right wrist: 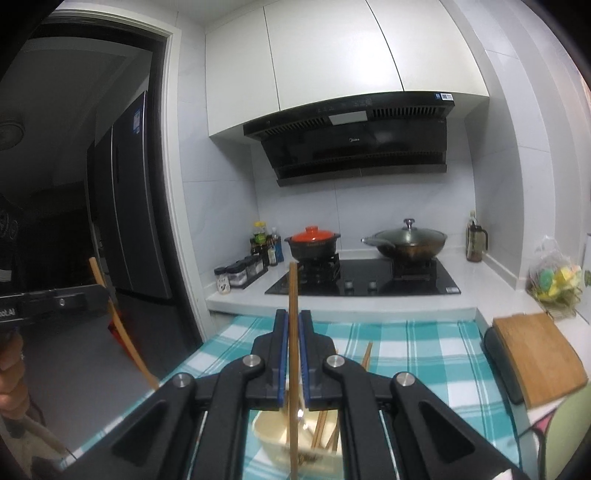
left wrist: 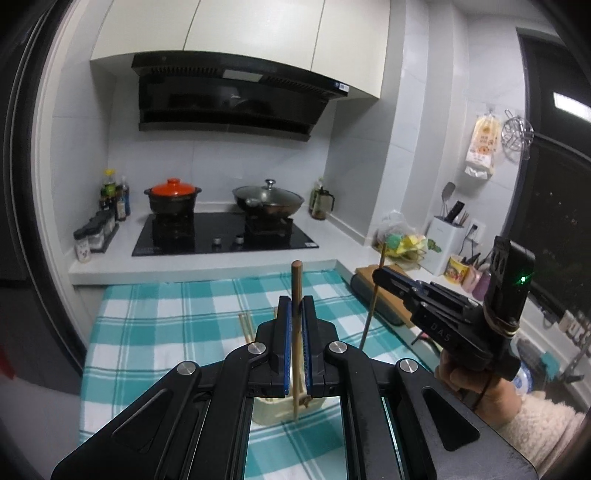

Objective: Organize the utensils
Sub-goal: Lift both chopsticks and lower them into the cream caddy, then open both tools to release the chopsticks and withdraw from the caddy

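Setting: home kitchen. Black gas hob (left wrist: 225, 232) set into white counter (left wrist: 207, 264); clay pot with orange lid (left wrist: 172, 199) and lidded wok (left wrist: 268, 201) on burners. Range hood (left wrist: 229, 96) under white wall cabinets (left wrist: 236, 29). Seasoning bottles (left wrist: 115, 199) at left, utensil holder (left wrist: 445, 230) at right. Fridge (right wrist: 129, 206) beyond doorway.

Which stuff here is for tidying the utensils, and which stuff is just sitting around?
For the job:
- left gripper, shut on a thick wooden stick
- right gripper, shut on a thin wooden chopstick
- cream plastic holder with more chopsticks

Just lying about:
- orange-lidded black pot
- lidded steel wok
- bamboo cutting board
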`<action>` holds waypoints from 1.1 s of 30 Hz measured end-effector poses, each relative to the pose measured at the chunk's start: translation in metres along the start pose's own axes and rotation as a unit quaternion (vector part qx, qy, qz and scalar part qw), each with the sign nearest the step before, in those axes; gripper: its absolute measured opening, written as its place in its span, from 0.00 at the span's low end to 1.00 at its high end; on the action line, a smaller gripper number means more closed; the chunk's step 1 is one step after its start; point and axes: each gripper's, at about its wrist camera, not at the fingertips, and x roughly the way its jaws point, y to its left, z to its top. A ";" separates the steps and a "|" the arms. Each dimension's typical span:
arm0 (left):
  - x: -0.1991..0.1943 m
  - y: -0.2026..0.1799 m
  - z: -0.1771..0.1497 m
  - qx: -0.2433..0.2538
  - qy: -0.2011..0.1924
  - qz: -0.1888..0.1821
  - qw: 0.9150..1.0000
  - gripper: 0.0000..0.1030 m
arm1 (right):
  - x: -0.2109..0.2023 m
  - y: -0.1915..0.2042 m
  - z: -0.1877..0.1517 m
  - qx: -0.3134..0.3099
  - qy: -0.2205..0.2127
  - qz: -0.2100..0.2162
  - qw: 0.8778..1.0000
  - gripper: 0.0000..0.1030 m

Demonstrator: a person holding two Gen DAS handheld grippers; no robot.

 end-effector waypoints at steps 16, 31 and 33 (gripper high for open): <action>0.193 0.044 -0.044 -0.043 0.126 0.029 0.991 0.03 | 0.148 -0.044 -0.058 -0.005 0.105 0.011 0.994 0.06; 0.183 0.041 -0.055 -0.001 0.097 0.094 0.991 0.86 | 0.139 -0.069 -0.081 0.032 0.138 -0.013 0.990 0.61; 0.168 0.030 -0.059 0.023 0.079 0.117 0.990 0.97 | 0.128 -0.068 -0.079 0.028 0.132 -0.026 0.991 0.72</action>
